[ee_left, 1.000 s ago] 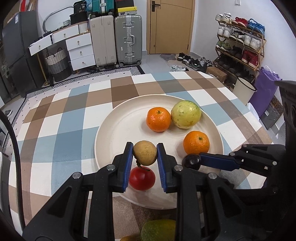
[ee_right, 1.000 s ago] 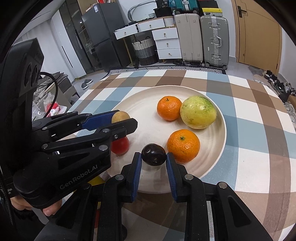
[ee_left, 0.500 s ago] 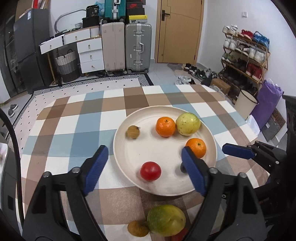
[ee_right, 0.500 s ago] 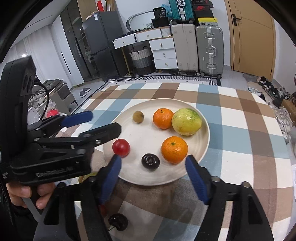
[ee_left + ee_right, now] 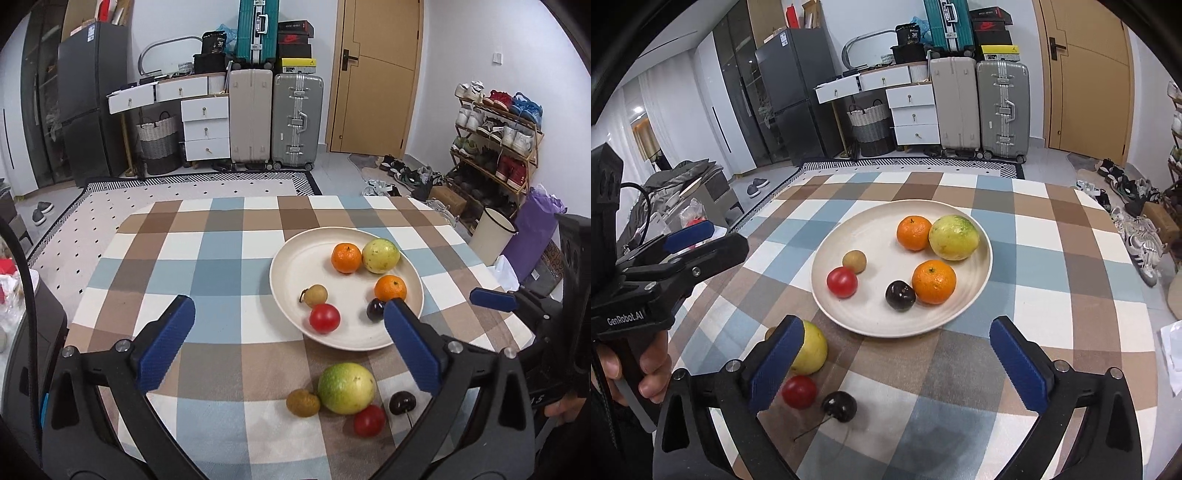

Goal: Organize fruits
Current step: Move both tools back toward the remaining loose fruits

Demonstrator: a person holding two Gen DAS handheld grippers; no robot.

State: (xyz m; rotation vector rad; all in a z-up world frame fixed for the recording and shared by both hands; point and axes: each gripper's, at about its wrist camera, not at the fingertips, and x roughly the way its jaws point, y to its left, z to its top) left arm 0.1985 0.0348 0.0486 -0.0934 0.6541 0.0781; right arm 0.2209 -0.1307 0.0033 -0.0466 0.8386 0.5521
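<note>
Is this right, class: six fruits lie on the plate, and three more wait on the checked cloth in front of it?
Not quite. The plate does hold six fruits, but the left wrist view shows four on the cloth: a guava, a longan, a tomato and a cherry.

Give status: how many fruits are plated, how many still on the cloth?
Done: six on the plate. In hand: nothing; both the left gripper and right gripper are opening, empty. Left: four on the cloth: guava, tomato, cherry, longan.
</note>
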